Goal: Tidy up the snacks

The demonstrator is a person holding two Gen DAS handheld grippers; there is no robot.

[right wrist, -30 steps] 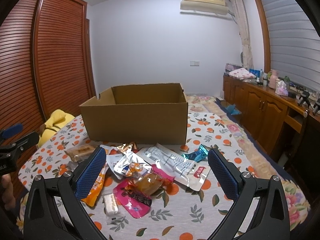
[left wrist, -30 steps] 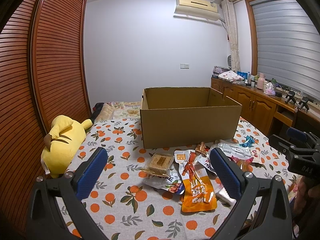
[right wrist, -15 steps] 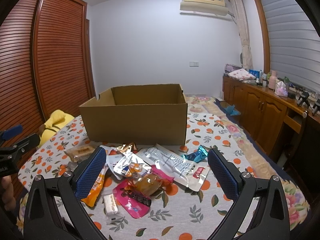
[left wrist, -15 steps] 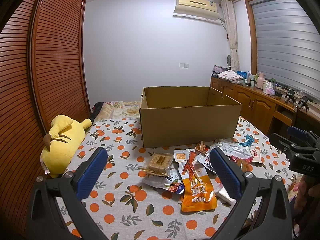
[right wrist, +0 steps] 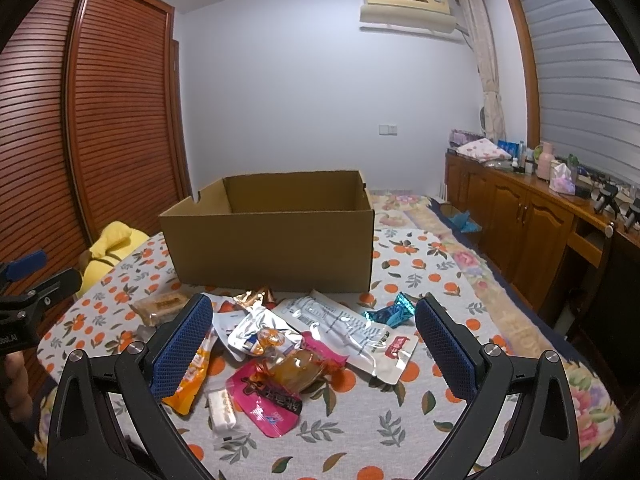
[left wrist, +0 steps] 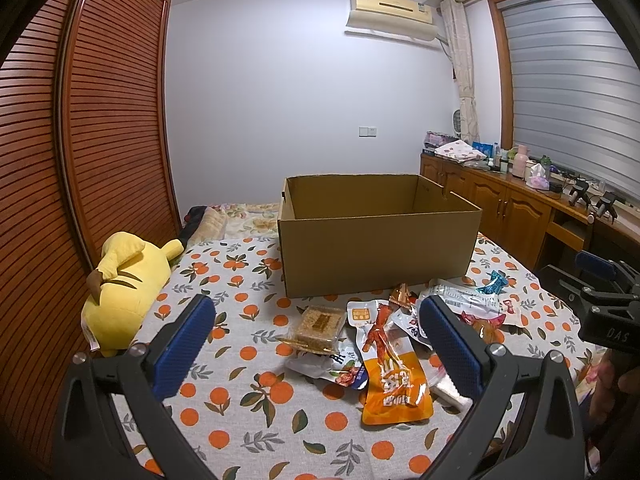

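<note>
An open cardboard box [left wrist: 376, 236] [right wrist: 272, 240] stands on the orange-print cloth, with a pile of snack packets in front of it. In the left wrist view I see a clear-wrapped cake [left wrist: 318, 322], an orange packet [left wrist: 394, 384] and a silver pouch [left wrist: 464, 300]. In the right wrist view lie a silver pouch [right wrist: 352, 330], a pink packet [right wrist: 266, 400], a teal candy [right wrist: 390, 312] and a white bar [right wrist: 222, 408]. My left gripper [left wrist: 316, 338] is open, held above the cake and packets. My right gripper [right wrist: 314, 340] is open over the pile. Neither holds anything.
A yellow plush toy [left wrist: 124, 276] lies at the cloth's left edge by the slatted wardrobe doors [left wrist: 80, 140]. Wooden cabinets [right wrist: 532, 220] with bottles line the right wall. A person's hand [left wrist: 608, 384] holds the other gripper at the right.
</note>
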